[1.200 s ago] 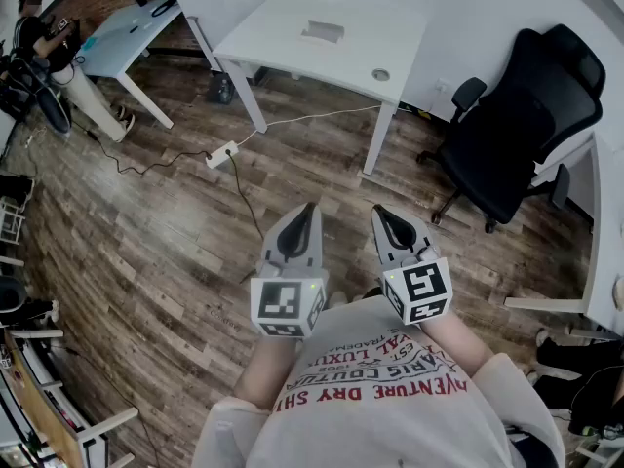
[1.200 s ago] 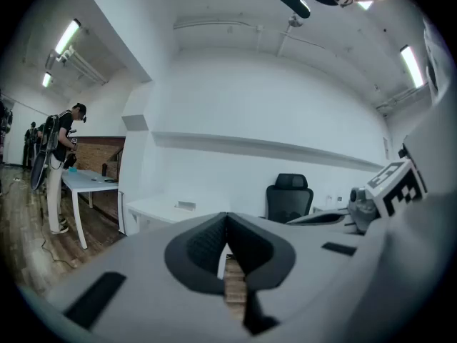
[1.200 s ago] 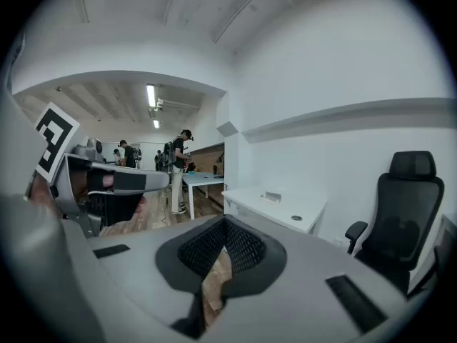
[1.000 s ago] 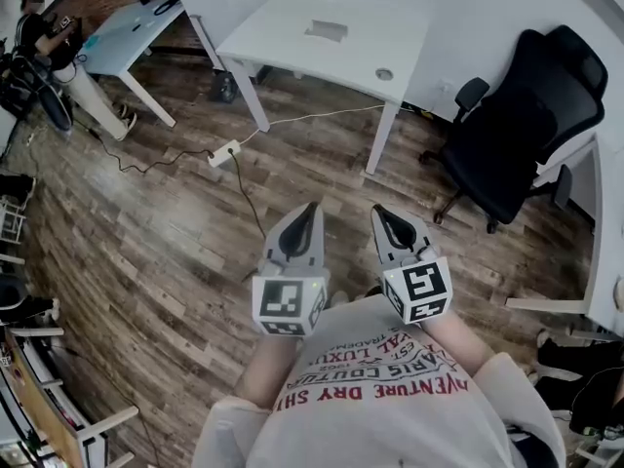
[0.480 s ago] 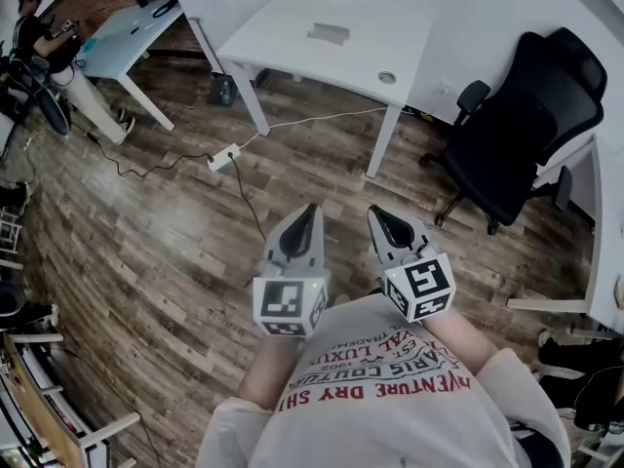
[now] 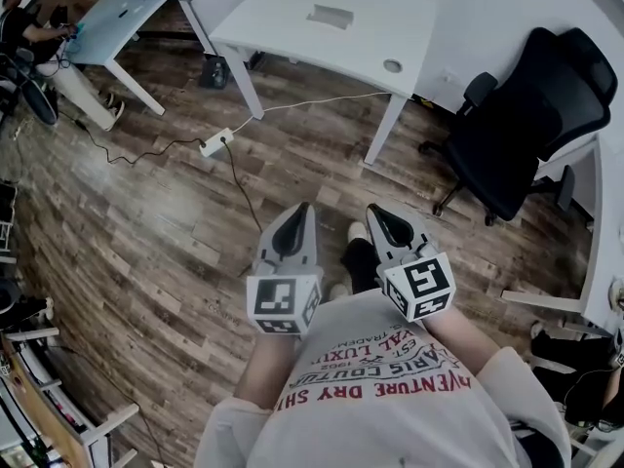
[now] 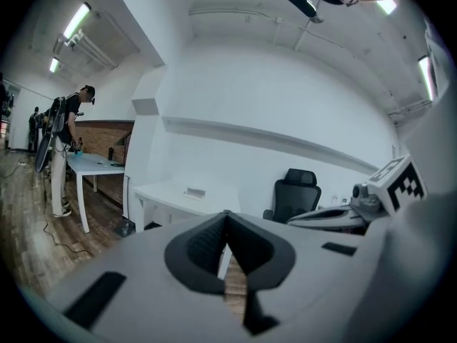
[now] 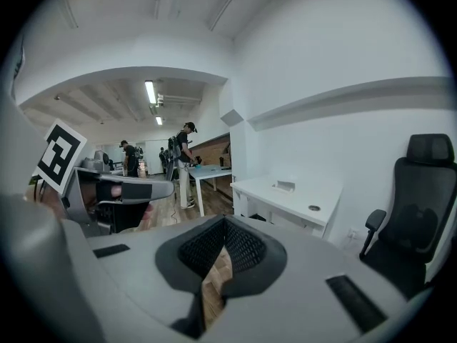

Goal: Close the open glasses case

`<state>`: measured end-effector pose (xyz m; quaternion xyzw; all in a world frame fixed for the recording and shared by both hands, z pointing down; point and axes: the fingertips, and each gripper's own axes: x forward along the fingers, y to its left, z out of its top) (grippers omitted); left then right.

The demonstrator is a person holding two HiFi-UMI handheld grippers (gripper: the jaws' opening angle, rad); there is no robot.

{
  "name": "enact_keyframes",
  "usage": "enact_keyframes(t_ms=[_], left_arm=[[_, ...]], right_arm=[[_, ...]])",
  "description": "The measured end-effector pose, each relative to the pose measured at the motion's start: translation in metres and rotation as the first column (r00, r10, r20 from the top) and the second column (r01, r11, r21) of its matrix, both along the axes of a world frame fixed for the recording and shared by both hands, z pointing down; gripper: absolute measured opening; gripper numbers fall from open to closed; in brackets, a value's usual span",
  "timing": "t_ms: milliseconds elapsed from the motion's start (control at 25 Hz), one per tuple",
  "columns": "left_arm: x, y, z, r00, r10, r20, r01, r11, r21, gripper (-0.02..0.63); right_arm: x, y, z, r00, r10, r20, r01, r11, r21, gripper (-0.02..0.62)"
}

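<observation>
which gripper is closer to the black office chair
Right. The right gripper is on the side toward the chair; the left gripper is beside it, farther off. Both are well short of it.

The rectangular desk (image 6: 292, 52) is white, the wood-plank floor (image 6: 146, 222) streaky brown, the padded office chair (image 6: 531, 115) black. The left gripper (image 6: 304, 208) and right gripper (image 6: 371, 210) are grey, with black-and-white square-patterned cubes. The white T-shirt (image 6: 390, 412) has red lettering.
</observation>
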<state>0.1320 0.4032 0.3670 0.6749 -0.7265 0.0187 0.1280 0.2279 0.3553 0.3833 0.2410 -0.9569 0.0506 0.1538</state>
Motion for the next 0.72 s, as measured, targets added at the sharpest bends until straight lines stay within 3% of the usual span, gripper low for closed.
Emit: enact_keyframes(t_ms=[320,720], left_arm=[[-0.028,-0.06,0.017,1.0,-0.01,-0.005,0.01,0.999,-0.039,0.005],[-0.082,-0.187,0.014,0.999,-0.045,0.002,0.045,0.996,-0.073,0.005]], right_arm=[[-0.028,-0.061,0.018,1.0,-0.005,-0.004,0.005,0.999,-0.043,0.012],[-0.089,-0.191,0.014,0.998,-0.057,0.002,0.057,0.995,-0.084,0.012]])
